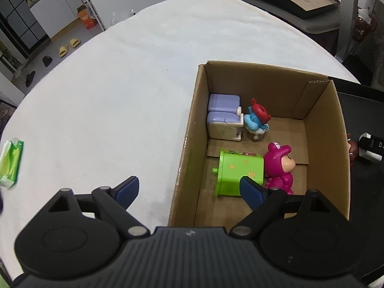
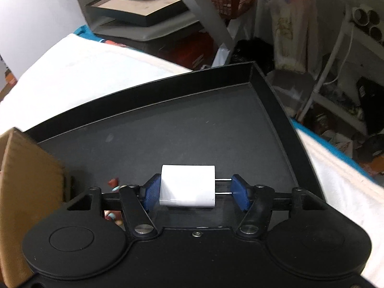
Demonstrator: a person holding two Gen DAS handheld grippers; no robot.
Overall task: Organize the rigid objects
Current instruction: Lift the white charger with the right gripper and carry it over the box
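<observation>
Left gripper (image 1: 189, 190) spread wide, holding nothing, straddling the near wall of the brown cardboard box (image 1: 189, 129). Inside, at 1 o'clock: lime-green plastic bin (image 1: 236, 174) on its side touching the magenta bear figurine (image 1: 279, 168), then the lilac-and-cream toy armchair (image 1: 223, 120) and blue red-capped figurine (image 1: 256, 120). Right gripper (image 2: 194, 189) clamping the white plug-in charger block (image 2: 187, 186), prongs toward 3 o'clock, over the black tray (image 2: 192, 124).

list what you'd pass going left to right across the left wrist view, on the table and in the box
green packet → cardboard box's left wall → purple-and-cream toy → blue figure with red hat → pink figure → box's right wall
</observation>
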